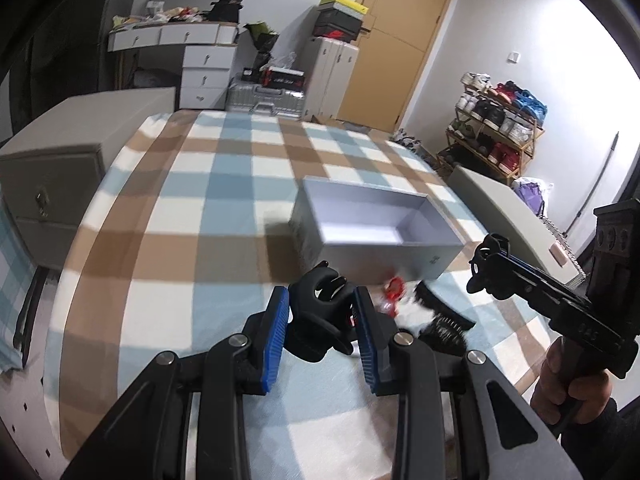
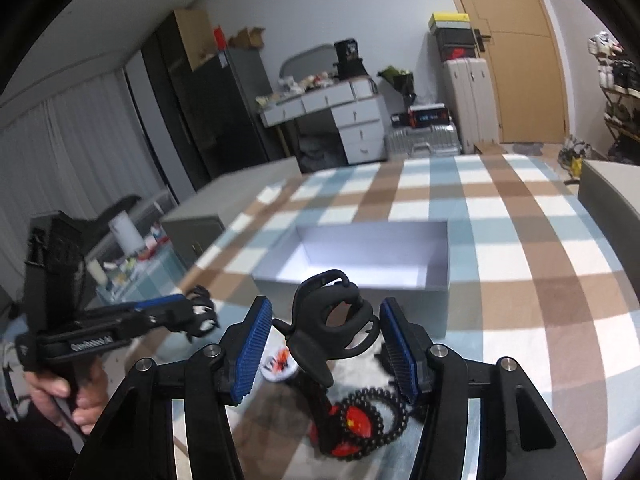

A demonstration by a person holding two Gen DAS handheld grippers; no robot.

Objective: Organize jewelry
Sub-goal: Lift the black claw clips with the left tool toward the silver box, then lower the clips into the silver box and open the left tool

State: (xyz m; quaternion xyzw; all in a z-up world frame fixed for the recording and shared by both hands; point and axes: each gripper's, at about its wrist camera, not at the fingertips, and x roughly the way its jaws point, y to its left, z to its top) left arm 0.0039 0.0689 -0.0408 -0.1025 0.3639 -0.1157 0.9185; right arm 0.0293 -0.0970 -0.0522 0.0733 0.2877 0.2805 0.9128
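My left gripper (image 1: 322,300) is shut on a black hair claw clip (image 1: 316,320), held above the checked blanket. In the right wrist view the left gripper (image 2: 196,312) shows at the left with that clip in its tips. My right gripper (image 2: 325,302) is shut on a second black claw clip (image 2: 316,344), lifted off the blanket; the left wrist view shows the right gripper (image 1: 490,258) in the air at the right. An open grey box (image 1: 376,256) (image 2: 416,308) lies just beyond both grippers, and its inside looks bare.
Below my right gripper lie a black bead bracelet (image 2: 380,408), a red flag badge (image 2: 356,420), a white round badge (image 2: 278,366) and a black comb clip (image 1: 440,312). A hand (image 1: 560,384) holds the right gripper's grip. Grey cabinets flank the blanket (image 1: 180,216).
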